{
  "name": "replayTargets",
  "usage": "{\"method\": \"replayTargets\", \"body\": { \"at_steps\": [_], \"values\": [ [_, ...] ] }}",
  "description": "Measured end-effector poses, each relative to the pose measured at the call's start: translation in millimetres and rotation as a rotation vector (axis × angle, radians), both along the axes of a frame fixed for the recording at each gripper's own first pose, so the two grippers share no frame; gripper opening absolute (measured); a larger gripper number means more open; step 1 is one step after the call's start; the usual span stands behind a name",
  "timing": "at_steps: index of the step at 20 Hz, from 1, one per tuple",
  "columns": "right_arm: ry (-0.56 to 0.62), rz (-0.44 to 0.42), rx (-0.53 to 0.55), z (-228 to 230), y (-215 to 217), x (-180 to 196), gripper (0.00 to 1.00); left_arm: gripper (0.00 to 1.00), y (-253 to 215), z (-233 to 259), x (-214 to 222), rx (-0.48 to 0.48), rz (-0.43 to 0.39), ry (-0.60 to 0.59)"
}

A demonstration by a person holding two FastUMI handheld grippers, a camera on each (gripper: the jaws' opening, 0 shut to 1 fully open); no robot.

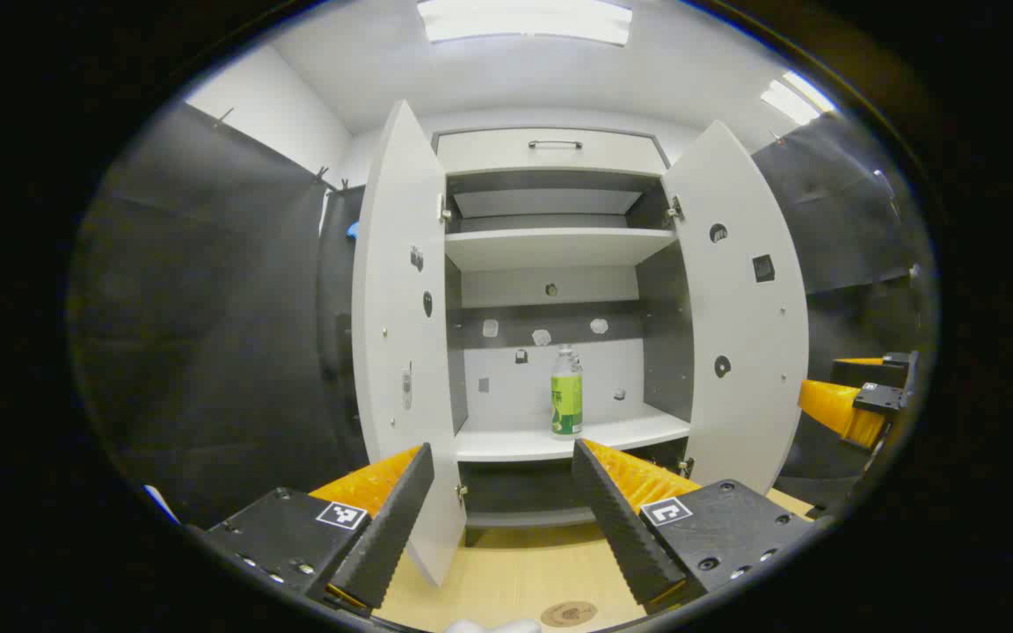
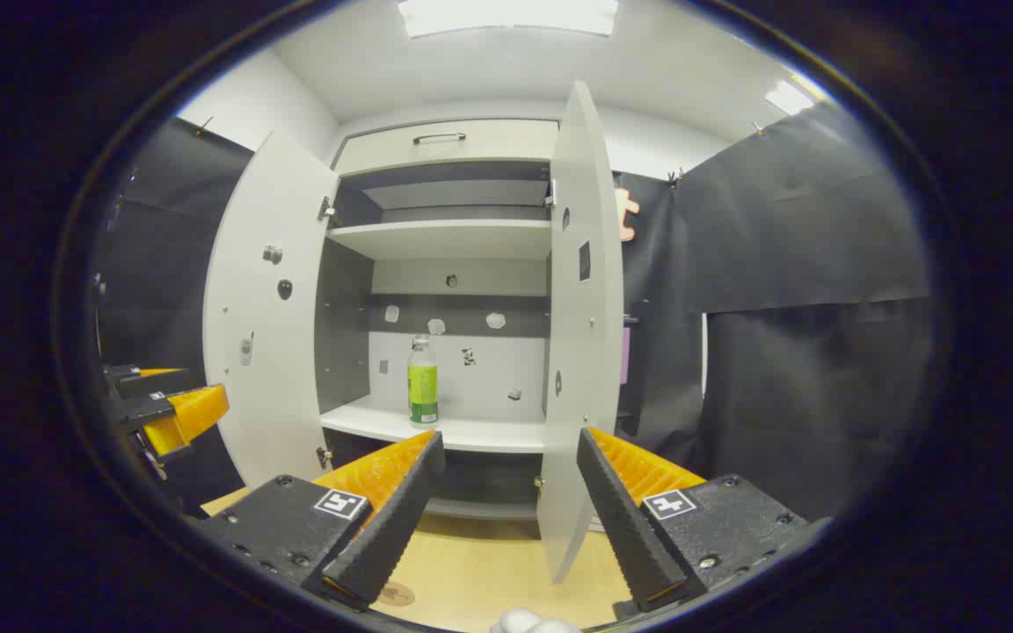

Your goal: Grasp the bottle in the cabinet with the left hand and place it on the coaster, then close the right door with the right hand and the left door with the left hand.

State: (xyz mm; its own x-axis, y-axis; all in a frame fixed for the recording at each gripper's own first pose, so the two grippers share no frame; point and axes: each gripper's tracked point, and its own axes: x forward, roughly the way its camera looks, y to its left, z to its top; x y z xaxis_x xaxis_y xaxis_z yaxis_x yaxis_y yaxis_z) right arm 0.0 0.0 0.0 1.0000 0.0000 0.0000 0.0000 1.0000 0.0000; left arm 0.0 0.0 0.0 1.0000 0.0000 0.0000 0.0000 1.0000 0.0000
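A clear bottle with a green label (image 1: 566, 392) stands upright on the cabinet's lower shelf (image 1: 559, 440), also seen as the bottle (image 2: 422, 381) in the right gripper view. Both white doors stand wide: the left door (image 1: 401, 334) and the right door (image 1: 739, 308). My left gripper (image 1: 503, 475) is open, well short of the shelf, with the bottle framed just right of its middle. My right gripper (image 2: 506, 464) is open with the right door's edge (image 2: 581, 334) between its fingers' line of sight, not touching. A round coaster (image 1: 569, 613) lies on the wooden table.
The wooden tabletop (image 1: 515, 571) runs up to the cabinet's base. An upper shelf (image 1: 550, 246) and a drawer with a handle (image 1: 555, 144) sit above. Black cloth walls hang on both sides. The other gripper (image 1: 858, 400) shows at the right edge of the left gripper view.
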Motion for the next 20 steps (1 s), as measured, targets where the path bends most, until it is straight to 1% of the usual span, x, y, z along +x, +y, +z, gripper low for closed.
{"method": "replayTargets", "body": {
  "at_steps": [1,2,6,7,8,9,10,12,14,15,16,20],
  "values": [
    [0.001,0.005,0.0,0.9,1.4,1.0,1.0,1.0,1.1,0.2,0.7,-0.006,0.005,-0.002],
    [-0.003,0.007,0.001,3.9,2.7,2.5,0.99,1.0,2.3,1.3,2.1,-0.008,0.008,-0.009],
    [0.002,-0.002,0.007,5.7,2.4,10.6,1.0,1.0,5.6,1.2,2.6,-0.009,0.021,-0.004],
    [0.002,-0.003,0.01,5.3,3.1,12.9,0.99,0.98,5.6,1.1,4.7,-0.01,0.019,-0.003],
    [0.006,-0.001,0.014,4.3,5.4,15.0,1.0,1.0,6.7,0.4,7.2,-0.009,0.02,-0.002],
    [0.008,0.004,0.018,2.9,7.4,17.4,0.99,0.98,9.0,-0.7,11.3,-0.005,0.024,0.001],
    [0.012,0.006,0.02,3.1,8.3,19.7,0.99,1.0,11.1,-0.9,14.8,-0.001,0.026,0.002],
    [0.013,0.005,0.021,2.8,8.3,23.3,0.99,1.0,9.4,0.7,21.9,0.005,0.017,-0.002],
    [0.017,-0.003,0.023,3.8,6.5,28.4,1.0,0.97,7.4,0.9,34.7,0.017,0.007,0.0],
    [0.019,-0.007,0.026,3.7,6.5,28.4,1.0,1.0,4.8,-1.0,43.4,0.021,0.0,0.006],
    [0.018,-0.01,0.029,4.7,5.9,29.4,0.99,1.0,1.8,-2.3,53.1,0.017,-0.006,0.015],
    [0.022,-0.038,0.018,11.1,4.7,40.5,1.0,0.99,-12.9,-3.0,108.6,-0.006,-0.041,0.026]
  ]
}}
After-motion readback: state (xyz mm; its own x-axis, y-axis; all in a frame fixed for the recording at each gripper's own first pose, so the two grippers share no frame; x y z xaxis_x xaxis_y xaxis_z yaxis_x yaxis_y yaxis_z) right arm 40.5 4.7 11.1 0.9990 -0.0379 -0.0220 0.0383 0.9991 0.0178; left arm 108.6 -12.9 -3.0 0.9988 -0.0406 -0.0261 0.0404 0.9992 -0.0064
